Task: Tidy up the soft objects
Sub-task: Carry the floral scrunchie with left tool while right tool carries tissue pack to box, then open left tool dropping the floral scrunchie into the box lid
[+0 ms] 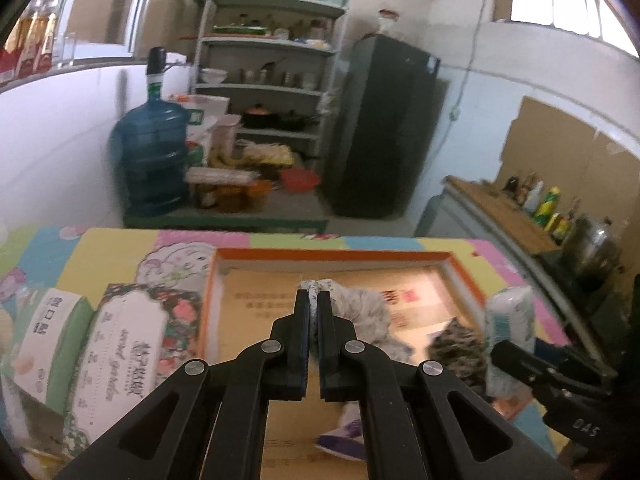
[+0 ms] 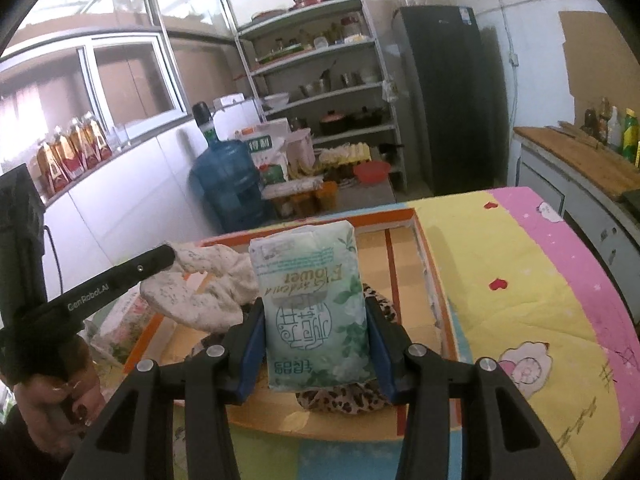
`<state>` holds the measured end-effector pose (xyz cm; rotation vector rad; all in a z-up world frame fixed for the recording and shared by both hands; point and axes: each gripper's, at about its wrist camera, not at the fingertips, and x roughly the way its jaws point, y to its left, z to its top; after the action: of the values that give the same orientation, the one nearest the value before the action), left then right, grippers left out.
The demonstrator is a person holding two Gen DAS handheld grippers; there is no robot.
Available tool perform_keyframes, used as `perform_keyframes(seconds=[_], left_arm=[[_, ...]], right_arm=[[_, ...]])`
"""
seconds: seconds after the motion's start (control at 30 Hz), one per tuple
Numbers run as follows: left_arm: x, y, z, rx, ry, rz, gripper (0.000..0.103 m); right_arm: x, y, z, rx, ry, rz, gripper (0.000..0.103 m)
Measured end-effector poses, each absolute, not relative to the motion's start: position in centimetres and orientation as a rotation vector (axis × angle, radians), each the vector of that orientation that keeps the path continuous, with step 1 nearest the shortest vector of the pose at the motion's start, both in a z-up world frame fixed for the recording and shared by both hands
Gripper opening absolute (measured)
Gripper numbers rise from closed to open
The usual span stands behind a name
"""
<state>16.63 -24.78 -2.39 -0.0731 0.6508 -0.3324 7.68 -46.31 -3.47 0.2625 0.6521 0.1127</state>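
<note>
My left gripper is shut on a white speckled cloth and holds it over the orange-rimmed cardboard box. The cloth also shows in the right wrist view, hanging from the left gripper. My right gripper is shut on a green and white tissue pack, held upright over the box. The pack also shows in the left wrist view. A leopard-print cloth lies in the box under the pack and also shows in the left wrist view.
Two tissue packs, a floral one and a green one, lie left of the box on the colourful mat. A purple cloth lies in the box. Beyond the mat stand a water jug, shelves and a fridge.
</note>
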Motion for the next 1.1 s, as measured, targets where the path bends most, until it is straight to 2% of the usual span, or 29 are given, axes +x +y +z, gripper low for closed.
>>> perform_keyframes(seconds=[0.33,0.77,0.87,0.9,0.97,1.03,1.1], left_arm=[[18.3,-24.4,-5.5,-0.021,0.750,-0.261,0.004],[19.0,-24.7,-6.5,-0.007,0.790,-0.264,0.007],[19.2,-24.7,-6.7,-0.014,0.799,-0.267,0.024],[19.3,-24.7,-6.7,-0.022,0.802,-0.272,0.033],[19.2,-24.8,-6.6,-0.029,0.797,-0.284,0.039],[19.1,-25.0,-6.5,-0.024,0.786,-0.288,0.049],[19.0,-25.2,-6.4,-0.014,0.779,-0.286,0.052]], right_arm=[[10.4,-44.3,-5.4,0.205,0.752,0.136,0.047],[12.0,-43.0,-6.8,0.148,0.819,0.136,0.047],[12.1,-42.9,-6.9,0.147,0.823,0.136,0.047],[12.1,-42.9,-7.0,0.147,0.824,0.136,0.047],[12.1,-42.9,-7.0,0.154,0.823,0.137,0.048],[12.1,-42.8,-7.0,0.163,0.822,0.140,0.049],[12.1,-42.9,-7.1,0.172,0.820,0.142,0.049]])
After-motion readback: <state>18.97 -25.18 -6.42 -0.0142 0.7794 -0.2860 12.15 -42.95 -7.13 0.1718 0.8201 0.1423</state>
